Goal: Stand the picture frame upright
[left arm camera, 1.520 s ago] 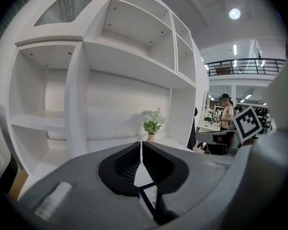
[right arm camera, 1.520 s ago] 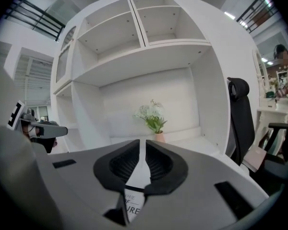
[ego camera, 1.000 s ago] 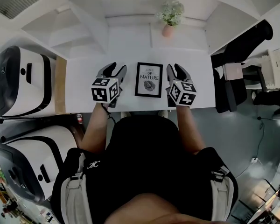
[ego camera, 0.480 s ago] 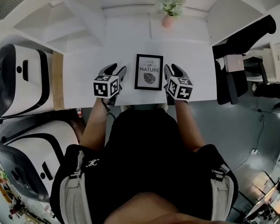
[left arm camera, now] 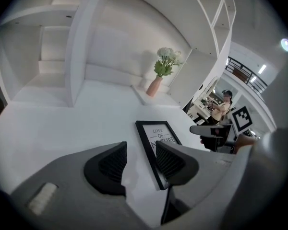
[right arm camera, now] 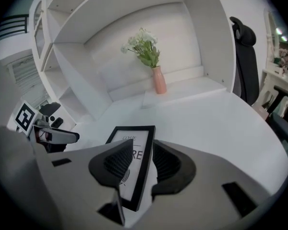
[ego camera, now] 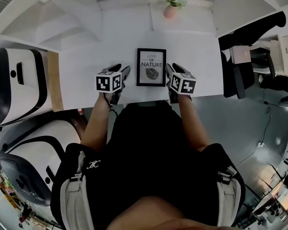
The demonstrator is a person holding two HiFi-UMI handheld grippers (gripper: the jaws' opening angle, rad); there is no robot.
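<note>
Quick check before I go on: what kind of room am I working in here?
Probably an office-type workspace, perhaps a showroom: a white desk with built-in white shelving behind it, a black office chair at its right end, and a vase of flowers set out as decor.

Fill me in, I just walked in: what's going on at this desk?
A person holds a gripper in each hand at a white desk. The picture frame lies flat, face up. The left gripper and right gripper sit open at its two side edges, gripping nothing. It is not yet upright.
</note>
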